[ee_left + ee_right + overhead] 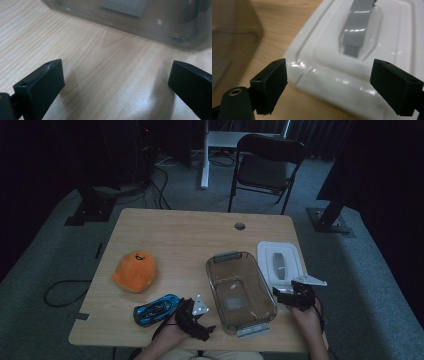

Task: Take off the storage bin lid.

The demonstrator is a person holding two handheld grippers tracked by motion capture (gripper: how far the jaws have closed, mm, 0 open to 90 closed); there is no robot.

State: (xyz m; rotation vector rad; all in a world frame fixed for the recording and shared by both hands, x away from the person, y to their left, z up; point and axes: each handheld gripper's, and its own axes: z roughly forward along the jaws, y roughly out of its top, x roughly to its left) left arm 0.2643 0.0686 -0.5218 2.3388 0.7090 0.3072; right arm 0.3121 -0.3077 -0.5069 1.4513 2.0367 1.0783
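So, high view: clear bin (pixel 241 291) sits open mid-table, its white lid (pixel 279 262) flat just right of it. Right gripper (pixel 288 293) is at the lid's near edge, left gripper (pixel 196 316) parked by the bin's near-left corner, next to the blue toy car (pixel 157 308). Orange plush (pixel 135 271) further left, well apart.

Left gripper view: jaws wide, nothing between them, bare table (pixel 100 70) below, bin wall (pixel 130 22) ahead.

Right gripper view: jaws wide, empty, straddling the lid's (pixel 352 62) near rim; grey handle (pixel 359 25) beyond, bin wall (pixel 232 37) at left.

Looks like the lid is set aside and free; next is likely loading a toy. Left needs to turn toward the car, which lies close to the table's front edge. Free room between plush and bin.
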